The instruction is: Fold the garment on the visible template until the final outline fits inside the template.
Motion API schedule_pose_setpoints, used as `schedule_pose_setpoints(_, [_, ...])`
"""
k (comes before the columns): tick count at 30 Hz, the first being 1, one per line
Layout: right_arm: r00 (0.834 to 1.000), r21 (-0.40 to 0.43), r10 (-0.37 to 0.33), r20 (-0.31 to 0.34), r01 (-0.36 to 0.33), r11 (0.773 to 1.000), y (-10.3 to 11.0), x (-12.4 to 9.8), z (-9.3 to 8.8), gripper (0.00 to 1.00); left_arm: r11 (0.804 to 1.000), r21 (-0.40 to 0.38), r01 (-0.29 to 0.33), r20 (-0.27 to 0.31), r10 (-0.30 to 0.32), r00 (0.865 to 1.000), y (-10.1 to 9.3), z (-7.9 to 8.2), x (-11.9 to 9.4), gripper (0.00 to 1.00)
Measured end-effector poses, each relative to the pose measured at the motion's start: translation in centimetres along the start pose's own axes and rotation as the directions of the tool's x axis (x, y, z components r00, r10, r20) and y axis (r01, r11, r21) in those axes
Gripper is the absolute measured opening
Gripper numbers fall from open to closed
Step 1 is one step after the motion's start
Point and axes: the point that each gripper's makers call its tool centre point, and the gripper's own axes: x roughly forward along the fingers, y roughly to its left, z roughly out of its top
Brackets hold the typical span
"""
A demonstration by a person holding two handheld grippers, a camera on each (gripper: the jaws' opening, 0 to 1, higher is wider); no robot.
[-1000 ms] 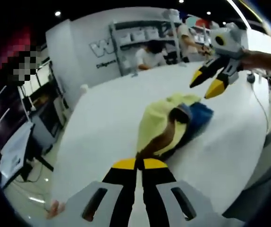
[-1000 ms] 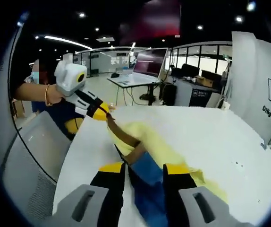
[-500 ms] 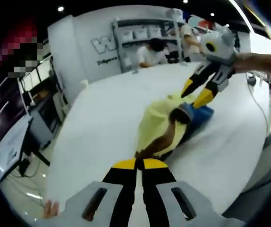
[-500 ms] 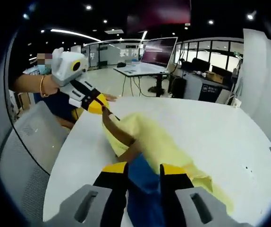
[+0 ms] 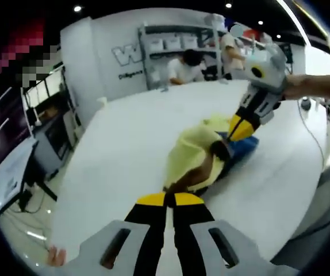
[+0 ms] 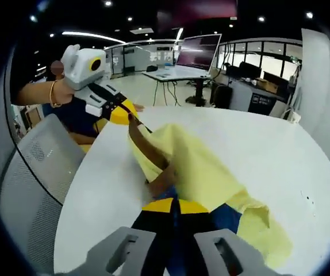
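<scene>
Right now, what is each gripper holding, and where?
Both hold the yellow garment: the left gripper is shut on its brown-trimmed end, the right gripper shut on the bunched fabric over the blue part.

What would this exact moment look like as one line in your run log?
left tongs: shut on garment corner | right tongs: shut on garment | garment: yellow and blue, bunched on white table, fold unfinished

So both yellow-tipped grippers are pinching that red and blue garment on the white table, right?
Not red: the garment is yellow and blue, as the right gripper view shows. The rest holds: the left gripper and right gripper both pinch it on the white table.
</scene>
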Motion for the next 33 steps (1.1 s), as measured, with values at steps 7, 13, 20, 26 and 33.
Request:
schedule_pose_setpoints(7, [1.0, 0.006, -0.015, 0.003, 0.015, 1.0, 0.7, -0.9, -0.3, 0.0, 1.0, -0.001, 0.002, 0.001, -0.002, 1.0, -0.2, 0.2, -0.1, 0.0])
schedule_pose_setpoints(13, [0.999, 0.007, -0.033, 0.007, 0.033, 0.999, 0.7, -2.1, -0.6, 0.0, 1.0, -0.001, 0.003, 0.011, -0.003, 1.0, -0.3, 0.6, -0.1, 0.0])
schedule_pose_setpoints(20, [0.995, 0.051, -0.095, 0.042, 0.093, 0.994, 0.0, -3.6, -0.1, 0.0, 1.0, 0.009, 0.009, 0.024, -0.009, 1.0, -0.7, 1.4, -0.1, 0.0])
schedule_pose_setpoints(26, [0.987, 0.102, -0.14, 0.079, 0.131, 0.986, -0.5, -4.9, 0.4, 0.0, 1.0, 0.024, 0.0, 0.06, -0.001, 0.998, -1.0, 2.7, -0.5, 0.0])
schedule_pose_setpoints(33, [0.978, 0.12, -0.177, 0.107, 0.164, 0.979, -0.3, -7.0, 1.0, 0.0, 0.999, 0.047, 0.008, 0.094, -0.013, 0.995, -1.2, 4.3, -0.8, 0.0])
